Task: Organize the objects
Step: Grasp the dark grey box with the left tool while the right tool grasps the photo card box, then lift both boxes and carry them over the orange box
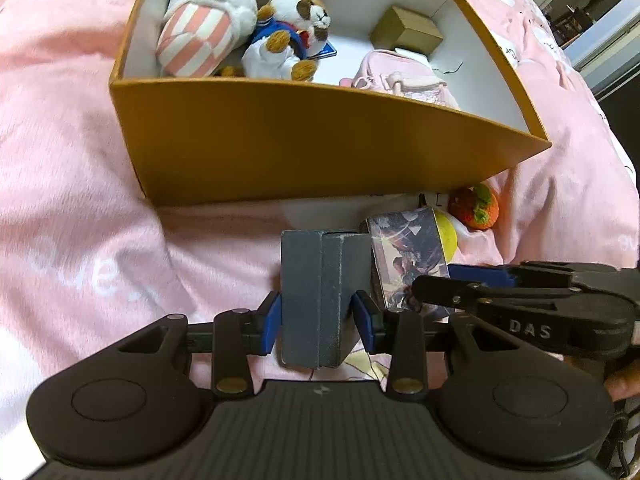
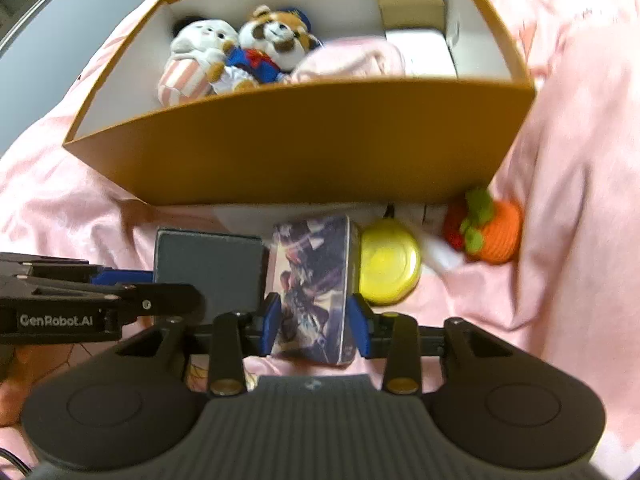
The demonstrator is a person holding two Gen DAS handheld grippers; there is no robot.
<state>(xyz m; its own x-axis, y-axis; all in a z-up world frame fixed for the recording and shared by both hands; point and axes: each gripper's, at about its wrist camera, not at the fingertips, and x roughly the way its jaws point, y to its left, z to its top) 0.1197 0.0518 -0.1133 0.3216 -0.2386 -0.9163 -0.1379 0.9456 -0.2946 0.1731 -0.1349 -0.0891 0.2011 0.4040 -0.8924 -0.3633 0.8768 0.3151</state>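
Observation:
A grey box (image 1: 316,292) stands on end on the pink blanket in front of the orange box. My left gripper (image 1: 318,320) is shut on it, one blue pad on each side. Just to its right stands a box printed with artwork (image 2: 312,280). My right gripper (image 2: 314,320) straddles it, pads lying against both long sides. In the left wrist view the right gripper (image 1: 436,280) comes in from the right, its tips at the printed box (image 1: 408,256). In the right wrist view the left gripper (image 2: 176,288) reaches the grey box (image 2: 208,268) from the left.
The orange box (image 1: 320,140) lies open behind, holding two plush toys (image 1: 248,24), a small brown box (image 1: 408,28) and a pink pouch (image 1: 400,76). A yellow round lid (image 2: 390,268) and knitted red and orange fruits (image 2: 486,232) lie right of the printed box.

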